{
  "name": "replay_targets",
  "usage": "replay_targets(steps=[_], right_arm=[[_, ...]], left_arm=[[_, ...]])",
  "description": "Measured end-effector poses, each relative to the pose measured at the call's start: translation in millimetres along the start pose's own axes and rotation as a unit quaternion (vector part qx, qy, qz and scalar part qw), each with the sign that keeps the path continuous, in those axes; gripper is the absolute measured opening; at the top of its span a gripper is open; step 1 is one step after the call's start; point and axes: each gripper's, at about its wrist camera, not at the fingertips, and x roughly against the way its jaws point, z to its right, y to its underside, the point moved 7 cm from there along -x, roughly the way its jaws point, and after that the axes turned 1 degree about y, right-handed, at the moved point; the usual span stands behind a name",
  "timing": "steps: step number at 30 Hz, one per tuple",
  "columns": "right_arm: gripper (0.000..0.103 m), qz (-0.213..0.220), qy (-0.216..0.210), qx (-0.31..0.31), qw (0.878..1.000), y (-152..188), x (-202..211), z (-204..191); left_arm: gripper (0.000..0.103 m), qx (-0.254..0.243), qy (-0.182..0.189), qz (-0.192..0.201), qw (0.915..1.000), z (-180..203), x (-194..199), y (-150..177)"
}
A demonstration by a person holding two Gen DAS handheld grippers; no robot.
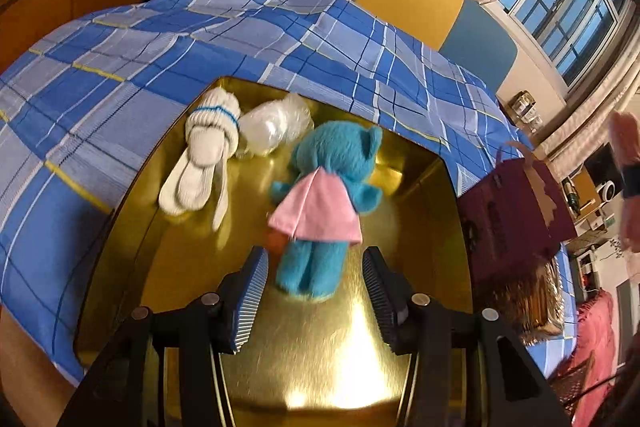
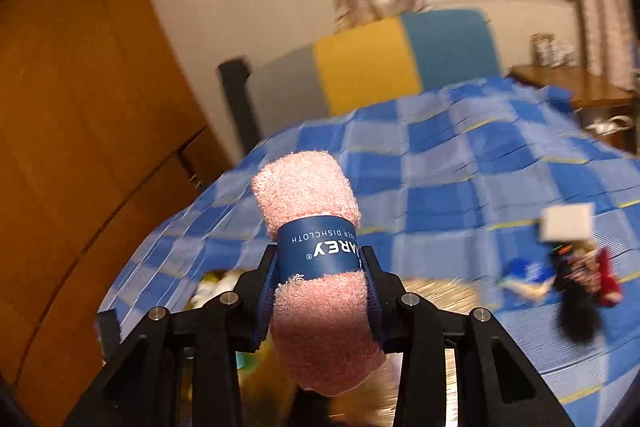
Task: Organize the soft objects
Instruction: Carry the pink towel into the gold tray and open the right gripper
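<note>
socks [image 1: 202,155]: a rolled white pair with a blue stripe, lying in the gold tin [image 1: 416,187] at its far left corner; soft and light, probably best pinched across the fat rolled end.
plastic bag [image 1: 276,125]: crumpled clear film just right of the socks, against the tin's far wall; likely slippery and almost weightless, so a loose pinch may slide off.
blue plush toy [image 1: 328,187]: lies in the middle of the tin in a pink cape, legs toward the camera; squashy and light, and the narrow body or legs look the easiest hold.
left gripper [image 1: 316,287]: hangs over the tin's near half, jaws apart on either side of the toy's legs, pads not touching it, holding nothing.
rolled pink dishcloth [image 2: 316,275]: clamped in the right gripper [image 2: 322,303], above the tin's near edge in the right wrist view; pads squeeze it just below its blue paper band. Terry roll, soft, springy and grippy; the banded middle looks like the firmest place to hold.
bedspread [image 2: 460,187]: blue check, beneath and beyond the tin.
</note>
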Motion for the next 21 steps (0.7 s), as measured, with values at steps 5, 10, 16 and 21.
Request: replay_targets(steps=[5,10,16,21], right_arm=[[0.040,-0.063,-0.015,0.028,0.998,39,-48,-60],[0.040,-0.103,0.032,0.069,0.992,70,-93,-89],[0.040,-0.147,0.089,0.064,0.983,96,-151,-82],[0.040,-0.141,0.145,0.073,0.977,101,-176,-77]], left_arm=[[0.050,0.011,0.004,0.009,0.9999,-11,13,5],[0.050,0.027,0.008,0.010,0.9995,-24,23,9],[0.050,0.044,0.015,0.013,0.9988,-36,35,10],[0.050,0.054,0.012,0.022,0.9982,-50,46,8]])
